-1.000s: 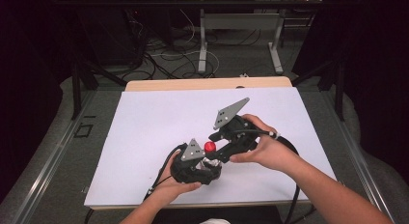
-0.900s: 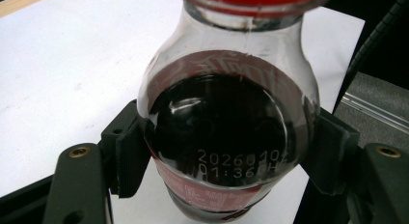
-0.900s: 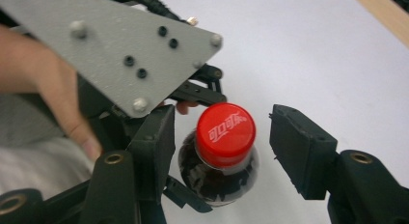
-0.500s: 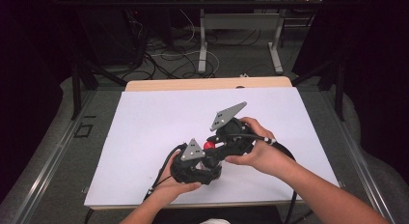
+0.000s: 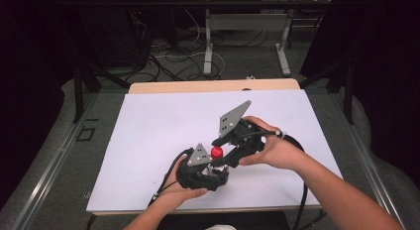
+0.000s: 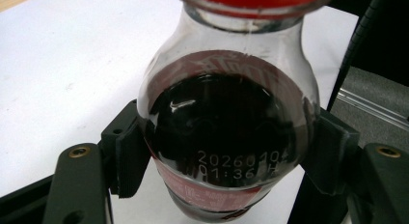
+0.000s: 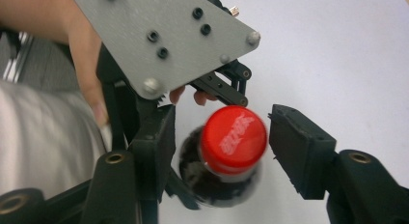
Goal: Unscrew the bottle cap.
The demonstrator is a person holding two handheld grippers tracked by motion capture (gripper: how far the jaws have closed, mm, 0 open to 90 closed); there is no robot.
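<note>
Holding a dark-filled bottle (image 6: 226,137) upright by its body, the left gripper (image 5: 205,173) is staying near the desk's (image 5: 148,141) front edge. Since a second ago the right gripper (image 5: 229,151) has been closing in; its fingers (image 7: 301,154) are now standing wide around the red cap (image 7: 234,137), suggesting unscrewing. Bare desk is lying open to either side and behind.
</note>
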